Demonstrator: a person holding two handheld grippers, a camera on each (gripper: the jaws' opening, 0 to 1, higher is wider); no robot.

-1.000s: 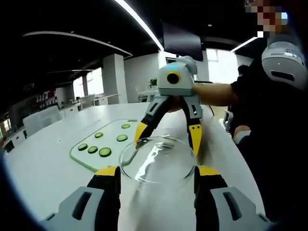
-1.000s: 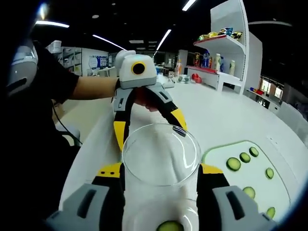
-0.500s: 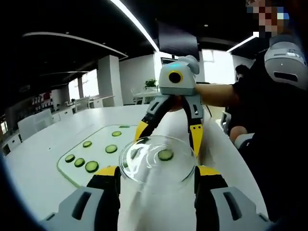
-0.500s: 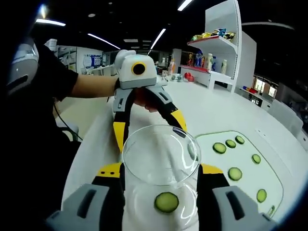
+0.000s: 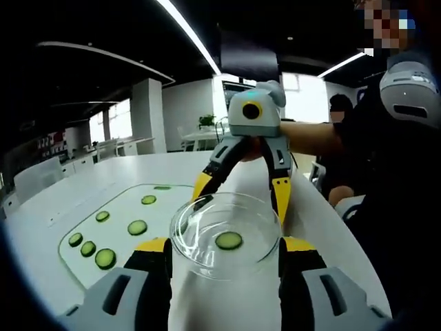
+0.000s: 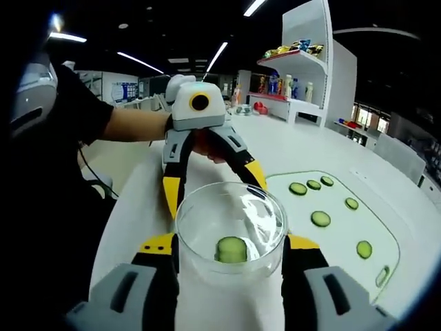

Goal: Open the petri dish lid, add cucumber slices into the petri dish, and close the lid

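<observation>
Both grippers, left (image 5: pixel 224 256) and right (image 6: pixel 230 256), pinch the lid (image 6: pixel 230 231) above a dish slice (image 6: pixel 232 249); closing remains

I count two grippers: my left gripper (image 6: pixel 212 190) and my right gripper (image 5: pixel 241 192). Between them I see one clear glass petri dish (image 5: pixel 225 235), and one cucumber slice (image 5: pixel 229 241) shows through it. On the one pale green cutting board (image 6: pixel 340 235) I count six more cucumber slices (image 6: pixel 320 218). One white table (image 5: pixel 103 181) is under everything.
</observation>
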